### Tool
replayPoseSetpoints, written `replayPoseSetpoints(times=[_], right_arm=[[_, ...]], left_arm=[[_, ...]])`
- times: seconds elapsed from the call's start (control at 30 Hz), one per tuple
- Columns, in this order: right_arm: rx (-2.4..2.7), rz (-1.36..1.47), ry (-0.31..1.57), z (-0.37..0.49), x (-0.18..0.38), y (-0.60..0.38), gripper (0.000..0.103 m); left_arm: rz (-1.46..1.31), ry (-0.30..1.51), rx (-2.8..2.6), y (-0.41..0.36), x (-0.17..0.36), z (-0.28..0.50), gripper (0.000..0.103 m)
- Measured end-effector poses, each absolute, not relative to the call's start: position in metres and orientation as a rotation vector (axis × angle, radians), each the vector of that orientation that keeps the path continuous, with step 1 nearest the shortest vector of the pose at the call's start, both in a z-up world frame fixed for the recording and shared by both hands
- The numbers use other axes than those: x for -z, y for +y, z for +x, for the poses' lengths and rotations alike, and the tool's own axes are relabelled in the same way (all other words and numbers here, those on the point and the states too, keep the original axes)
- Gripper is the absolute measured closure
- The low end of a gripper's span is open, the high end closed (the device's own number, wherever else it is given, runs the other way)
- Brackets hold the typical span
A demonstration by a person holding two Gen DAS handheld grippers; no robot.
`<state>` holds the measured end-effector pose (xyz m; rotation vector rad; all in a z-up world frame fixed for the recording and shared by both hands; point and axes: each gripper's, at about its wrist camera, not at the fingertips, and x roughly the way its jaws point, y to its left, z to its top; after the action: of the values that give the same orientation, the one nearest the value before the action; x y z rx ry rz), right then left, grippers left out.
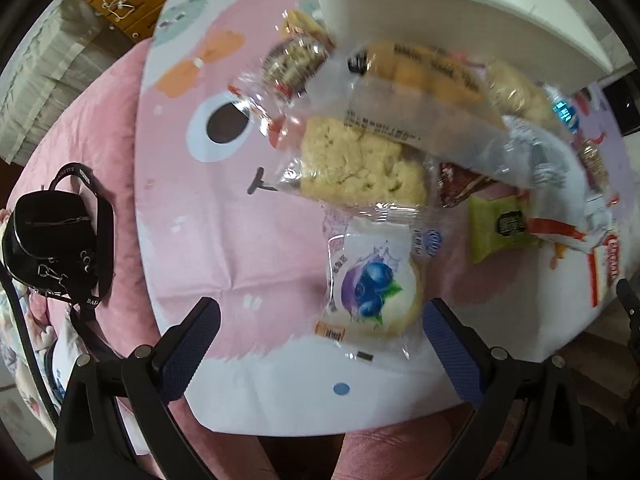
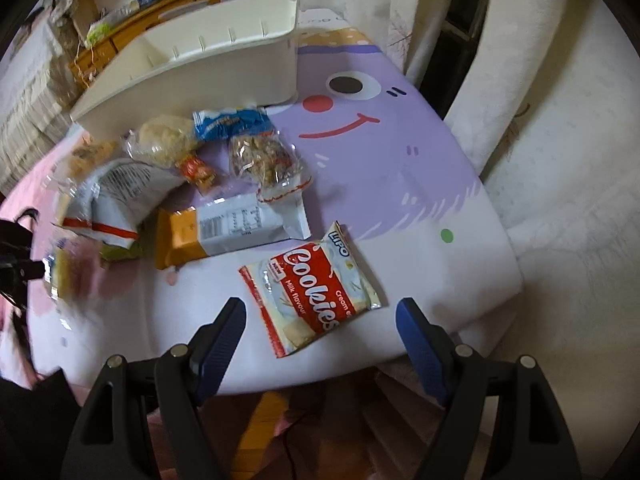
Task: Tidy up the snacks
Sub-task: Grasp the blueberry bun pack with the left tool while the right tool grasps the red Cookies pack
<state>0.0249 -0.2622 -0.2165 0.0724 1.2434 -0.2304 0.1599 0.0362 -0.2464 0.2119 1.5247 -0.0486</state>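
Observation:
Several wrapped snacks lie in a pile on the cartoon-print table (image 1: pixel 224 248), in front of a white storage bin (image 1: pixel 460 12). My left gripper (image 1: pixel 322 322) is open, just short of a blueberry pastry pack (image 1: pixel 374 284), with a pale crumbly cake pack (image 1: pixel 360 164) beyond. My right gripper (image 2: pixel 322 320) is open, its jaws either side of a red and white Lipo cookies pack (image 2: pixel 310 288) lying flat. An orange and white wafer pack (image 2: pixel 228 232), a granola pack (image 2: pixel 264 160) and the bin (image 2: pixel 192 68) lie further off in the right wrist view.
A black bag (image 1: pixel 52 240) sits on pink bedding left of the table. The table's near edge (image 2: pixel 360 364) runs just ahead of my right gripper. A wooden cabinet (image 2: pixel 120 36) stands behind the bin. White curtains (image 2: pixel 560 120) hang at right.

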Motion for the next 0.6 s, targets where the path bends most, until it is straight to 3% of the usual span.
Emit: replayPoseSetpoints(times=[0.3,0.6], right_arm=[[0.236,-0.043,1.307,0.045,0.243,-0.255,0.025],[0.178,-0.079,1.336,0.061,0.253,-0.250,0.024]], left_arm=[[0.239,1.617,0.078,0.027,0.286,0.189,0.004],[0.138,1.724,0.086,0.030,0.307,0.209,0.021]])
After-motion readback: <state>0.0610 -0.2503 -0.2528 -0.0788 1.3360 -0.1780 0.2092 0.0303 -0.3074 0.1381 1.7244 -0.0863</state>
